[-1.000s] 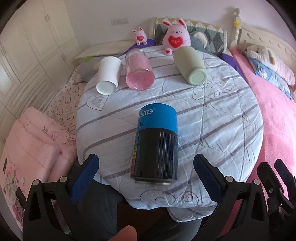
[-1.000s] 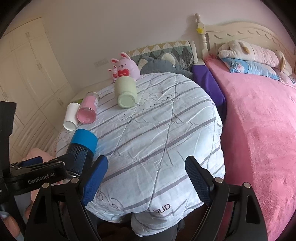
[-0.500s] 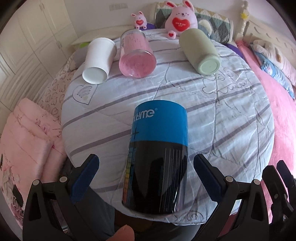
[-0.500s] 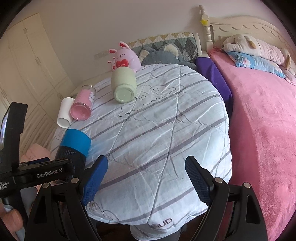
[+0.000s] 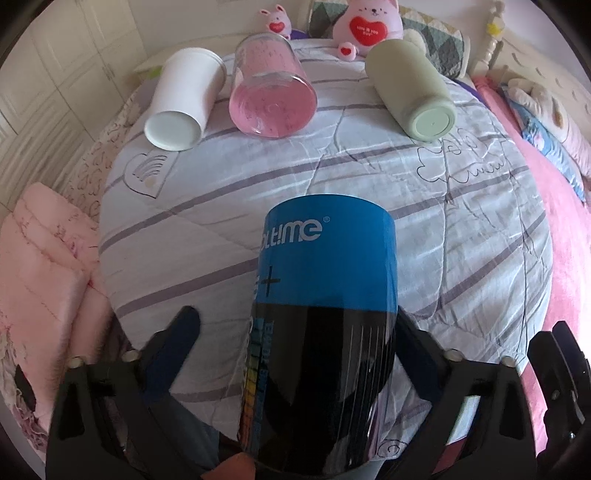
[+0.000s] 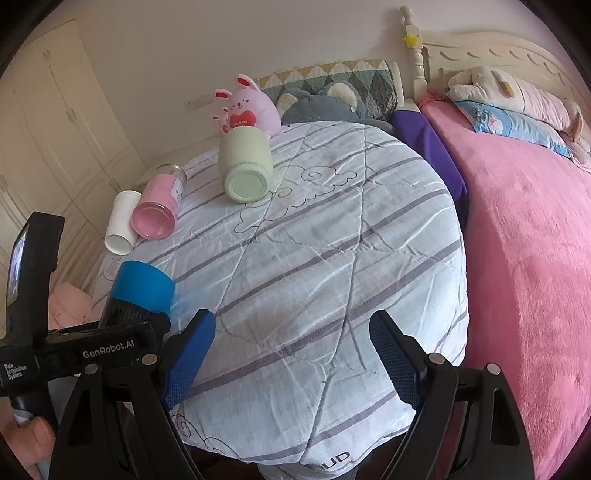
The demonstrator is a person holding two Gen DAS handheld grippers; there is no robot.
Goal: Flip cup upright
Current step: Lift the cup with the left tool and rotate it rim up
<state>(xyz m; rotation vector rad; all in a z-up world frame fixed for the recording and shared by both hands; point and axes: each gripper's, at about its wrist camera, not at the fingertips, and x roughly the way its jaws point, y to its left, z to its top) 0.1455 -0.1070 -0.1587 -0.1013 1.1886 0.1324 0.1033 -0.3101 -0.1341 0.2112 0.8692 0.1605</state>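
Between the two blue-padded fingers of our left gripper (image 5: 295, 332) lies the blue and black cup (image 5: 325, 332), on its side along the fingers, blue end pointing away from us over the striped quilt (image 5: 461, 229). From the left wrist view its dark end fills the space close to the camera. The left finger (image 5: 177, 339) stands a little apart from the cup's side, with quilt showing in the gap; the right finger is mostly hidden behind the cup, so we cannot tell whether it touches. We read the jaws as spread around the cup and not clamped on it. In the right wrist view the same cup (image 6: 142, 290) pokes out past the left tool's black body at the near left part of the quilt.

Our right gripper (image 6: 291, 354) hangs over the near edge of the quilt (image 6: 332, 258) with its fingers wide apart and nothing between them.

Farther off, three more cups lie on their sides in a row: a white cup (image 5: 181, 107) at the left, a pink glass cup (image 5: 271, 99) just beside it, and a pale green cup (image 5: 413, 88) well to the right. Behind them sit a large pink bunny toy (image 5: 365, 22) and a small pink bunny toy (image 5: 275, 22). To the right spreads a pink blanket (image 6: 528, 277), and folded pink bedding (image 5: 40, 280) lies left of the quilt.
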